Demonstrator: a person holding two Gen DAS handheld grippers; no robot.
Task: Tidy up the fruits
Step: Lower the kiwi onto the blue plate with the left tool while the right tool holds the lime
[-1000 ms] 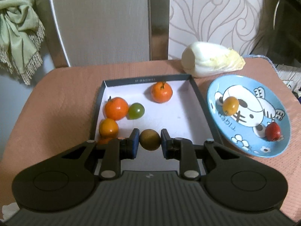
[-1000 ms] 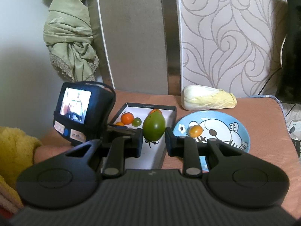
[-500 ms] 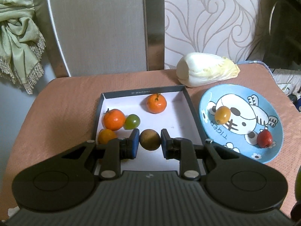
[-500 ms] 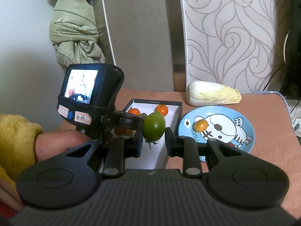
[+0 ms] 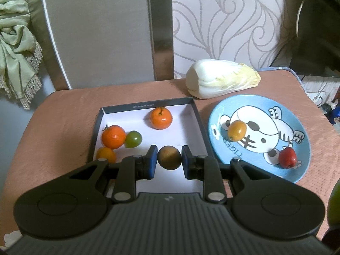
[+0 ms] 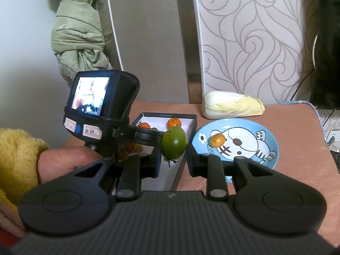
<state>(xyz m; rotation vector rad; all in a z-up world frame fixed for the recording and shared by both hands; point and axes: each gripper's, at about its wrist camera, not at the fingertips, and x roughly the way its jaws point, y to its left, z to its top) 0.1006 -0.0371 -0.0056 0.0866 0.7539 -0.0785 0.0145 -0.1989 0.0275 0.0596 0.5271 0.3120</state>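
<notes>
Both grippers have risen since a second ago: left gripper [image 5: 169,158] clamps a round brownish fruit [image 5: 169,157], right gripper [image 6: 173,148] clamps a green tomato [image 6: 174,142]; neither placed yet.

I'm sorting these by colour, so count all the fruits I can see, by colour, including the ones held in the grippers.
Orange: 4
Green: 2
Red: 1
Brownish: 1
Total: 8
</notes>
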